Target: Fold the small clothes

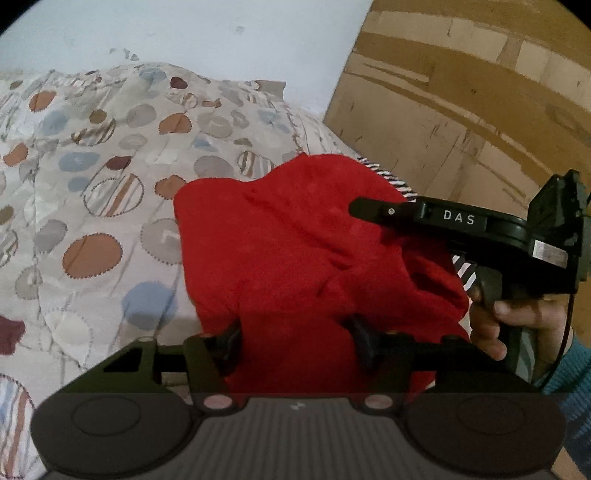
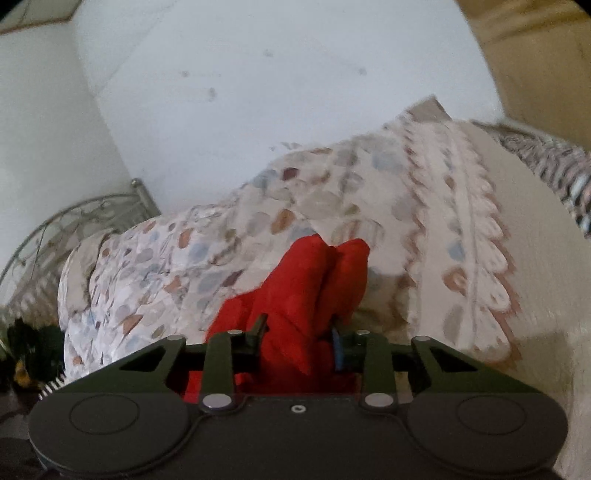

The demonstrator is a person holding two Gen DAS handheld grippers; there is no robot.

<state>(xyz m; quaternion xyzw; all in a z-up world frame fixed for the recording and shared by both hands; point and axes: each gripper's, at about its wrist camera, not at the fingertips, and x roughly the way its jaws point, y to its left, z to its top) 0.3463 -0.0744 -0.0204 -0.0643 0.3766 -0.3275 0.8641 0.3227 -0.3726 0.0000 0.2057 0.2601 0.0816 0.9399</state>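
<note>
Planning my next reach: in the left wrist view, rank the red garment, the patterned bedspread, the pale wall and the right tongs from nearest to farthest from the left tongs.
1. Red garment: bunched between the left tongs.
2. Right tongs: just beyond, to the right, over the garment.
3. Patterned bedspread: spread out to the left and behind.
4. Pale wall: farthest, across the top.

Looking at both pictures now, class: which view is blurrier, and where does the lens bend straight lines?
Right wrist view: the patterned bedspread is smeared by motion blur, though the red garment stays fairly crisp. Left wrist view: sharper overall; the wooden panel bows into curves, and the corners go dark.
</note>
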